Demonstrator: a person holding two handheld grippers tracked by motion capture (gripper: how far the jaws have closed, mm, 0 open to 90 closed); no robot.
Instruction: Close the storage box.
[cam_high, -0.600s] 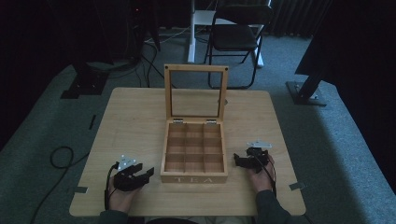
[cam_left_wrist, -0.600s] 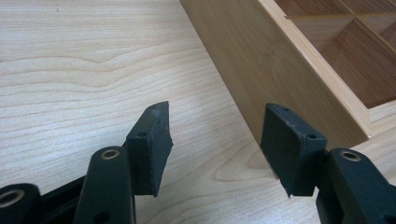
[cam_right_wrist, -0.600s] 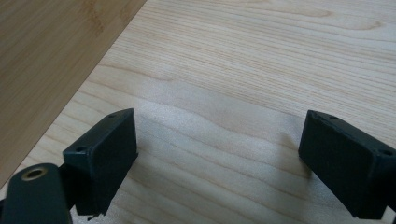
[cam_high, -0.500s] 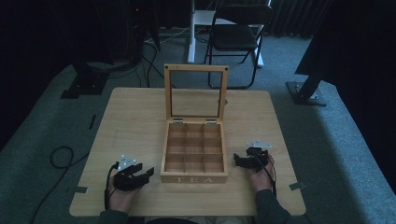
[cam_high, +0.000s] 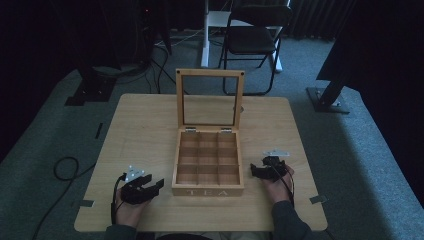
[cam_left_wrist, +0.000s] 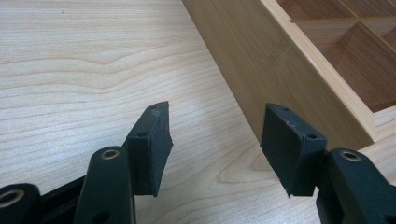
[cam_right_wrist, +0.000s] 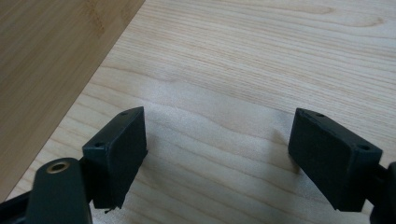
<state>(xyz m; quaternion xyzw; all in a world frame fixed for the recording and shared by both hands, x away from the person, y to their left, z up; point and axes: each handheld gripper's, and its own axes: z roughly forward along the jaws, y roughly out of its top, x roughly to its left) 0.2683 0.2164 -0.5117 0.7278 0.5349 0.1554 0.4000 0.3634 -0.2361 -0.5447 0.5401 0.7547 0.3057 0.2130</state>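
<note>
A wooden tea box (cam_high: 207, 162) stands in the middle of the table with its glass-paned lid (cam_high: 209, 100) raised upright. Its compartments look empty. My left gripper (cam_high: 155, 185) rests on the table just left of the box's front corner, open, with nothing between its jaws. In the left gripper view the left gripper (cam_left_wrist: 215, 140) points at the box's side wall (cam_left_wrist: 261, 60). My right gripper (cam_high: 256, 170) lies to the right of the box, open and empty. In the right gripper view the right gripper (cam_right_wrist: 217, 156) hovers over bare wood beside the box wall (cam_right_wrist: 46, 70).
The light wooden table (cam_high: 145, 130) stands on grey carpet. A black folding chair (cam_high: 252, 37) and a white post (cam_high: 206, 30) stand behind it. Dark stands (cam_high: 332, 85) flank the far corners. A cable (cam_high: 62, 167) lies on the floor at the left.
</note>
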